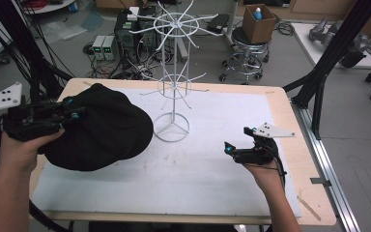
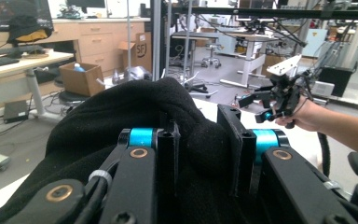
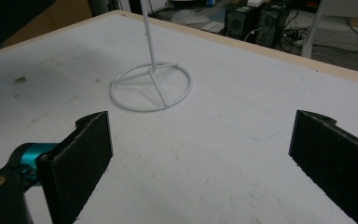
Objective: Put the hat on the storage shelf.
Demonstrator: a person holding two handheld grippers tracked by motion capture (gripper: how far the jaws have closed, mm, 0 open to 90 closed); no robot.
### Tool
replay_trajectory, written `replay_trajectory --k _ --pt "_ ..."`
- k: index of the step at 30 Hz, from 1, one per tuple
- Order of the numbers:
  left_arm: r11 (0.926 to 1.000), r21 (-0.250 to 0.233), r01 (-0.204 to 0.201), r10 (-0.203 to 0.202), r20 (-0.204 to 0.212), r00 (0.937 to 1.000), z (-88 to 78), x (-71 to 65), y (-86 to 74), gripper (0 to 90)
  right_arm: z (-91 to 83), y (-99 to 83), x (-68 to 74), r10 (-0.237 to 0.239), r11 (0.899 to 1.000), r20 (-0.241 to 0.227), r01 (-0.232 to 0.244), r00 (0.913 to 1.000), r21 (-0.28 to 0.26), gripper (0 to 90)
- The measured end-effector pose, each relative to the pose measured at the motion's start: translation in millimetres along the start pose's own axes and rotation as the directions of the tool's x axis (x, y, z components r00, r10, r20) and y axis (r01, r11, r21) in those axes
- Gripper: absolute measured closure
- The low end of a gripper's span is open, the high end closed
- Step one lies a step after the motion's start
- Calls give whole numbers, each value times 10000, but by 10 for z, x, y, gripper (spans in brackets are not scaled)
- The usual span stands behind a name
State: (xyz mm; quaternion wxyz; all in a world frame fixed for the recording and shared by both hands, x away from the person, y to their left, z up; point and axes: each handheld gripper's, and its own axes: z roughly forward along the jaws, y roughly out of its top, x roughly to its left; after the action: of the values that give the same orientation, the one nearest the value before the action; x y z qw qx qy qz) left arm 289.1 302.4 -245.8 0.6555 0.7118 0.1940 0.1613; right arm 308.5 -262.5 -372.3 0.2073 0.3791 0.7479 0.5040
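A lab: floor-level computers (image 1: 125,34), cables, workbenches (image 2: 23,63), rolling stool (image 1: 245,53).

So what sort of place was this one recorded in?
Most likely a robotics or electronics lab workshop. Behind the table the floor holds electronic boxes with tangled cables, a rolling stool bearing a cardboard box, and workbenches with drawers.

Black cap (image 1: 101,128), limp, lifted at table's left.

Grey floor (image 1: 348,145), a stool (image 1: 245,48) and a cardboard box (image 1: 258,24) behind.
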Motion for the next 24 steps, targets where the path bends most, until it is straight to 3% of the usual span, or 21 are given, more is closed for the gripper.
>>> replay_trajectory --k 7,14,24 --pt "9996 -144 -253 259 421 9988 -16 -33 255 704 -4 1 -5 12 10000 2 -12 10000 -35 51" --pt "9961 -802 -365 453 1110 9928 -28 -27 602 704 3 -2 2 45 10000 -28 -45 10000 12 51" --pt "9882 -1378 -670 867 1429 9859 5 12 961 704 4 -4 -8 20 10000 -27 -20 10000 -1 51"
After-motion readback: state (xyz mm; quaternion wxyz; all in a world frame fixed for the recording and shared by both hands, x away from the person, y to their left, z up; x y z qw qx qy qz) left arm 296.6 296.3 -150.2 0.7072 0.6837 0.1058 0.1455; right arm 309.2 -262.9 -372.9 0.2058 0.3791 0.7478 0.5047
